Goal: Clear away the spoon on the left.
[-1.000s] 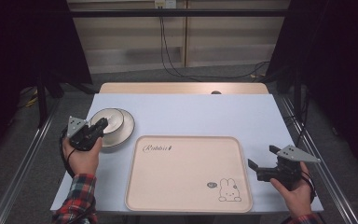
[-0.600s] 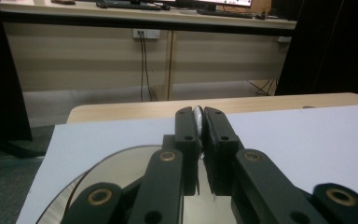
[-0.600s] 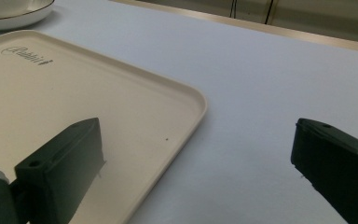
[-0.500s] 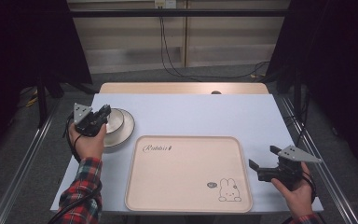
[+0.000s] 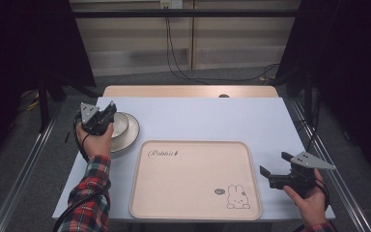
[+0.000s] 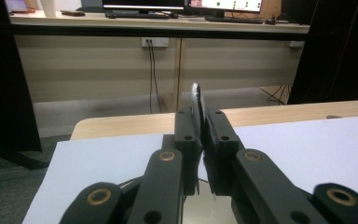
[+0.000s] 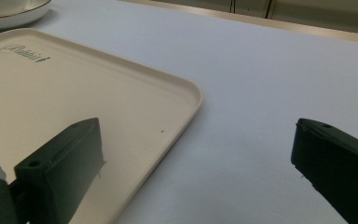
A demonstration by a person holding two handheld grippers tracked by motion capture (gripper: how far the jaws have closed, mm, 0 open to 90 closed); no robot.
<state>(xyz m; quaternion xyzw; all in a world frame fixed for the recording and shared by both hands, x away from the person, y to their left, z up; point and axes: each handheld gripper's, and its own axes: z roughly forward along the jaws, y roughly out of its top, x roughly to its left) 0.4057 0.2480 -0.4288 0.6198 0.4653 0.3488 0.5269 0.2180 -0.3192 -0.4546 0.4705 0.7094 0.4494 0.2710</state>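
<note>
Left hand-held gripper (image 5: 107,112) pinches bowl (image 5: 118,123) rim.

A wooden table (image 5: 125,91) carried a white sheet (image 5: 212,116) that covered most of its top, leaving a bare strip along the far edge. On the sheet lay a cream tray (image 5: 193,181) printed with a rabbit near the front, and a white plate (image 5: 129,135) just beside the tray's far left corner.

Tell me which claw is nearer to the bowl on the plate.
Left. The left claw is shut on the rim of the bowl; the right claw waits open, far across the tray.
</note>
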